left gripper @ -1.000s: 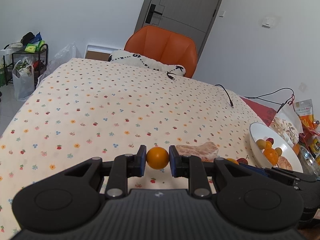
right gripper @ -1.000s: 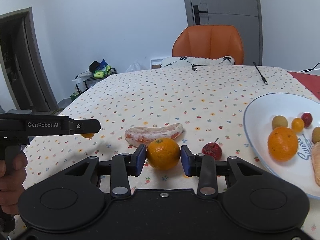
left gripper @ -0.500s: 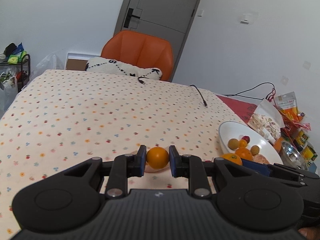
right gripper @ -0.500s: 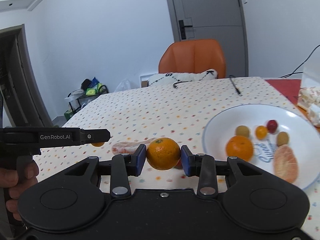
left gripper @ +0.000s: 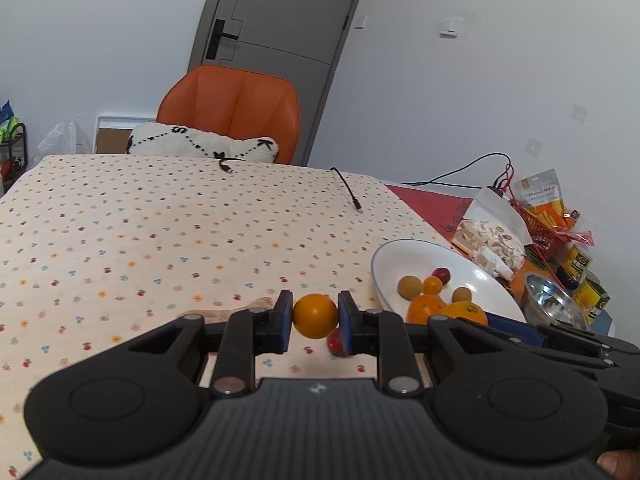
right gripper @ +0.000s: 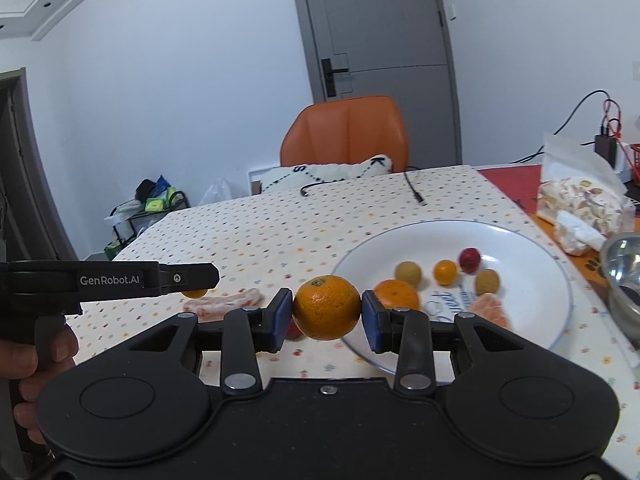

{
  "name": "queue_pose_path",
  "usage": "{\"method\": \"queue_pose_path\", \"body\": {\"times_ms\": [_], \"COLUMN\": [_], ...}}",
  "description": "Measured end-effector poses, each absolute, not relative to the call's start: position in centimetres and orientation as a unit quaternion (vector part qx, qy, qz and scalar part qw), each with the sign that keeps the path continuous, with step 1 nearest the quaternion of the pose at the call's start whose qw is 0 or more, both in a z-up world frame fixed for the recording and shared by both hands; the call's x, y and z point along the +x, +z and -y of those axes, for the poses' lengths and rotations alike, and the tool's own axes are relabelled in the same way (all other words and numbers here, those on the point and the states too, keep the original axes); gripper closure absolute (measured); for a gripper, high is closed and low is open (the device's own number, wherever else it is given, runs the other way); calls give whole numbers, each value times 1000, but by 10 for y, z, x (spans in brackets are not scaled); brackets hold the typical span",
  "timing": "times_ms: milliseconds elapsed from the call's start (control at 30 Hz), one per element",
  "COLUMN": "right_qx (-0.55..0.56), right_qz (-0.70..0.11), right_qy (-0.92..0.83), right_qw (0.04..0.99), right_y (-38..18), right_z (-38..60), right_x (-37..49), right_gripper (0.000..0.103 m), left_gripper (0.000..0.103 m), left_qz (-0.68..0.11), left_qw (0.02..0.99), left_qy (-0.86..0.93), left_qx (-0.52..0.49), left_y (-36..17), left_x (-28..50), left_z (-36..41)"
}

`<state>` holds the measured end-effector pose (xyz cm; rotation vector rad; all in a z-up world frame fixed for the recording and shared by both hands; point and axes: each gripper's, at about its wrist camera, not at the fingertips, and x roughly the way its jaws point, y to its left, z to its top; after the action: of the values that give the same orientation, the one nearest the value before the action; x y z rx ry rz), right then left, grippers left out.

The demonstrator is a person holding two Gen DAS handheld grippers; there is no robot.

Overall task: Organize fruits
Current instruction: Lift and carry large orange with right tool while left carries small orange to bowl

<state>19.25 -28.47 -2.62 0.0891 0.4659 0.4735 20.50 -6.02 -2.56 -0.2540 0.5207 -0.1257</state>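
Floral-print cloth covers your worktop [left gripper: 160,240], with a glossy white plate [right gripper: 532,264] on the right side. Your left tongs [left gripper: 315,316] are pinching a small smooth orange ball of a fruit [left gripper: 315,315], held above the cloth. Your right tongs [right gripper: 326,307] clamp a bigger dimpled mandarin [right gripper: 326,307], stem end tipped up, hanging right at the plate's near-left rim. Round stuff, so no real long axis.

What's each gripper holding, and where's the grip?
Left gripper: small orange fruit, pinched across its sides. Right gripper: mandarin, also across its sides.
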Motion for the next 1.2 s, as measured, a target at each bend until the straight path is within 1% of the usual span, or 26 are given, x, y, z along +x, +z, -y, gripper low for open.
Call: {"method": "queue_pose_path", "body": {"times_ms": [833,1200], "right_qx": [64,64], "right_qz": [-231,-236], "right_qy": [154,109], "right_qw": [959,963], "right_y": [-34,-43], "right_z": [349,369], "right_x": [195,207], "right_gripper": [67,67], "left_gripper": [81,81], "left_qz": [-252,-263], "left_qw": [955,951], "left_qy": [-114,-126], "left_qx": [-107,-98], "left_y": [-19,-31], "left_x": [228,251], "left_z": [114,130]}}
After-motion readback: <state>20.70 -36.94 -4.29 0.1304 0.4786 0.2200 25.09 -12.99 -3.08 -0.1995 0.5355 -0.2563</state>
